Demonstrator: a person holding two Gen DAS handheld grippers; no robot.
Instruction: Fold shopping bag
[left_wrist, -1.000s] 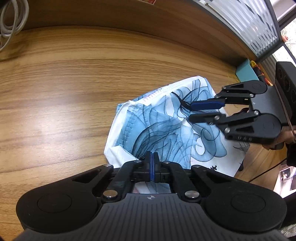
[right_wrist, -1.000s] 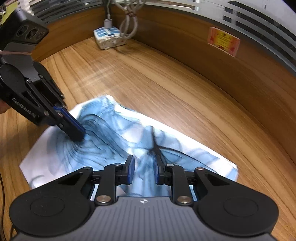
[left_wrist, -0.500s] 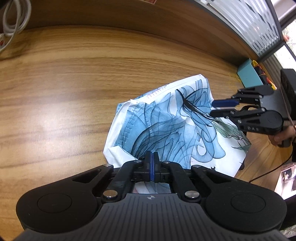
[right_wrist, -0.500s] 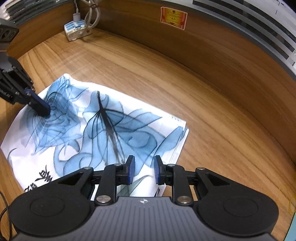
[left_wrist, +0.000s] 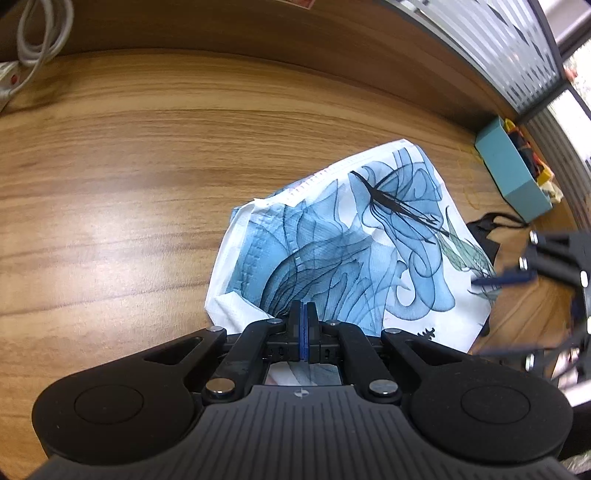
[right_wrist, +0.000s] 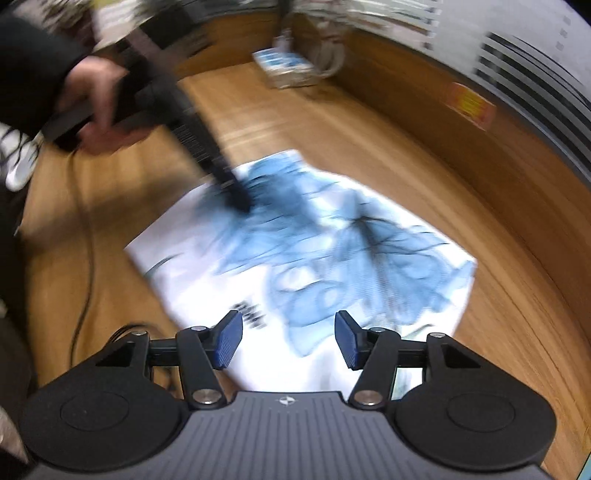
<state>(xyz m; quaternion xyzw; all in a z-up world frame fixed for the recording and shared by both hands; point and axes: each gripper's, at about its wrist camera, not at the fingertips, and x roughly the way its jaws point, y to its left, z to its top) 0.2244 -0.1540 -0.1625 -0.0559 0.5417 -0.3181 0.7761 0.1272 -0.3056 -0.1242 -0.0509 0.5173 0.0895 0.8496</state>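
White fabric shopping bag with blue swirl print (right_wrist: 303, 258) lies flat ahead of the right tool (right_wrist: 289, 341), whose jaws have just been opening, now wide and empty; left tool (left_wrist: 303, 334), pinched shut, tips on the bag's far side.

The left gripper (left_wrist: 303, 332) sits at the bottom middle of the frame. Its two blue pads are pressed together with no gap. Its tip rests on the near edge of the shopping bag (left_wrist: 343, 251). The bag is white with blue swirls and lies on the wooden table (left_wrist: 122, 184). At the right edge, the right gripper (left_wrist: 517, 314) looks blurry, and its fingers stand apart. A small teal box (left_wrist: 513, 170) sits in the upper right. A white cable (left_wrist: 37, 33) curls in the upper left corner.
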